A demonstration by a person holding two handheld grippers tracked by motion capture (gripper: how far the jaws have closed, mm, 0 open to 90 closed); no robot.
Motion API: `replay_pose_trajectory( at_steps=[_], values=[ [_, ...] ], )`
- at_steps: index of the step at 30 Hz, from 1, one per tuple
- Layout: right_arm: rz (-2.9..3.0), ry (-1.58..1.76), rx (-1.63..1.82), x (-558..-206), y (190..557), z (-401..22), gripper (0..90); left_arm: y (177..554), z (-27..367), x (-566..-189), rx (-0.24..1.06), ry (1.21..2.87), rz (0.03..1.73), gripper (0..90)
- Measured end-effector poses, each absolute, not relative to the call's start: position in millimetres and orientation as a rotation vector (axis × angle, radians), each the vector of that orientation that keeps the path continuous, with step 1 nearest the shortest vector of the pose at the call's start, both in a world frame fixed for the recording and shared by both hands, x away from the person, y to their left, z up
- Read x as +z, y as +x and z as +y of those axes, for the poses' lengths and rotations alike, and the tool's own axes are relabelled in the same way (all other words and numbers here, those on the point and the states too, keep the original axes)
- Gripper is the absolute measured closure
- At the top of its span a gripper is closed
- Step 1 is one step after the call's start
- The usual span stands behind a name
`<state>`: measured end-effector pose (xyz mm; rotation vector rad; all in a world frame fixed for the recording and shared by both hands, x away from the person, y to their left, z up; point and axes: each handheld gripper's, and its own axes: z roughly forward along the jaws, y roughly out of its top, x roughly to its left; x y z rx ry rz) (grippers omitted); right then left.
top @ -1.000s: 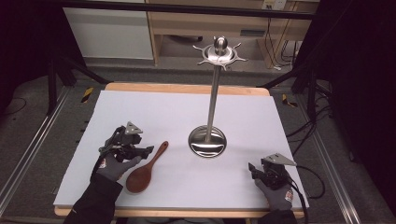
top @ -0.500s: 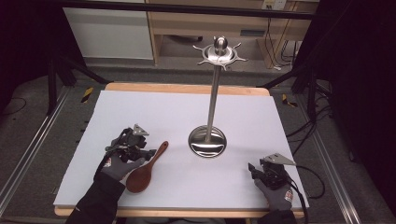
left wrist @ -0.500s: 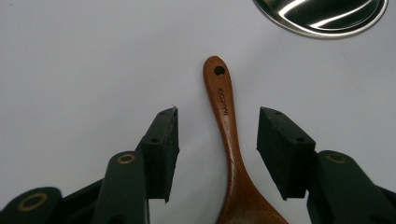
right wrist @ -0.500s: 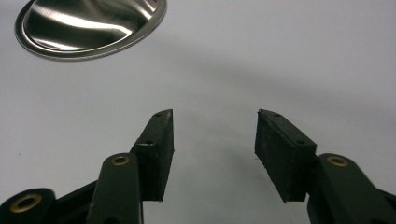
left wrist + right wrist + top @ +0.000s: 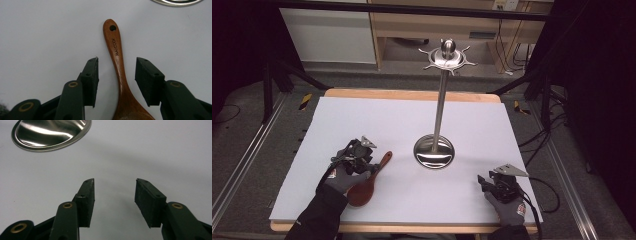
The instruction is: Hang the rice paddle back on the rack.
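1. Left gripper view: the left tool (image 5: 116,68) straddles the wooden spoon (image 5: 118,62) at its neck, jaws apart with gaps either side; they have just been closing.
2. Keep the handle centred so both pads meet it squarely; I judge the narrow neck could slip sideways.
3. Off to the side, the right tool (image 5: 115,192) rests with nothing between its jaws, which have also been closing.
4. White counter (image 5: 377,120), steel stand (image 5: 434,150) mid-surface, dark room with cables behind.
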<state>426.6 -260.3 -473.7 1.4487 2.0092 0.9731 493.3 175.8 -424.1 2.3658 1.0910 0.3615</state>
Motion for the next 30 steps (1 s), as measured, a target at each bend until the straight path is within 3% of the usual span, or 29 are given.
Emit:
replay_pose_trajectory(
  at_steps=[30],
  values=[
    [2.032,1.447,0.971,-474,427,-260,54.6,508,164,-449,0.264,2.497,1.129,67.7]
  ],
)
